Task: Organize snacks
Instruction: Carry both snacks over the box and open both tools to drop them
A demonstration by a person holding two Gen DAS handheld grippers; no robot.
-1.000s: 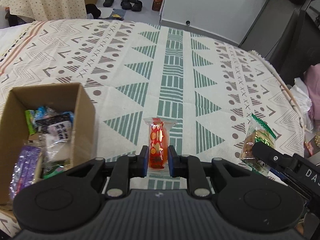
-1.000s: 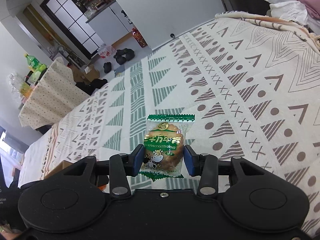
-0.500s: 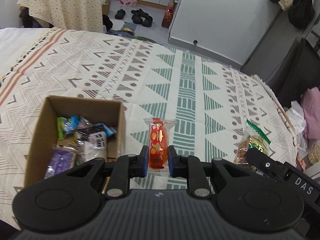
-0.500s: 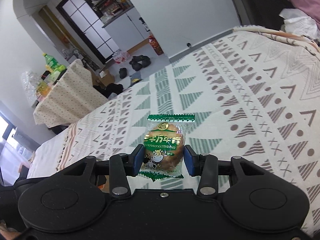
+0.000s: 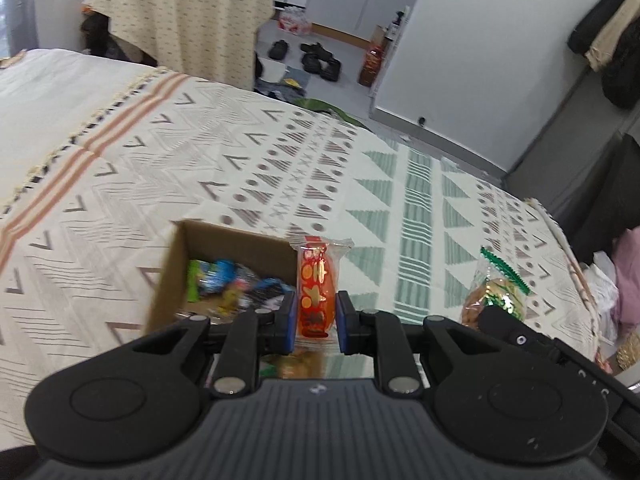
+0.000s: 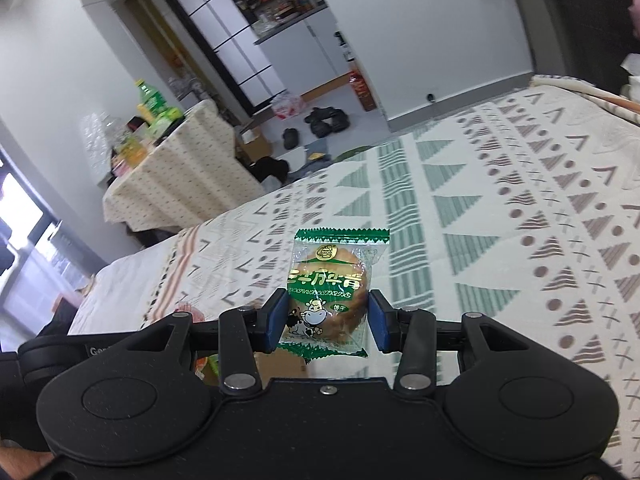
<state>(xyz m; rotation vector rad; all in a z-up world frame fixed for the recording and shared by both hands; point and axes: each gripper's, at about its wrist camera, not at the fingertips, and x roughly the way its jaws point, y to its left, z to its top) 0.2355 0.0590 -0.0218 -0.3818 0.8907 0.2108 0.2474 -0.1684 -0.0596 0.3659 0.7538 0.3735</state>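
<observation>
Box (image 5: 224,240) at left, half full. My left gripper (image 5: 317,316) is clamped on the red pack (image 5: 316,292) beside it: light, crinkly, gripped mid-body. My right gripper (image 6: 327,322) pinches the green biscuit pack (image 6: 330,292) across its middle; brittle, so gently.

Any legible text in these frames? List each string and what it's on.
"Gen", cut off: white lettering on the black body of the other hand-held gripper at the right wrist view's left edge.
Green-and-clear biscuit packet: large stylised green lettering, not readable; the smaller line beneath is blurred.
Red-orange clear-wrapped snack packet: gold marks, illegible.
Snack wrappers in the brown cardboard box: print too blurred.
</observation>
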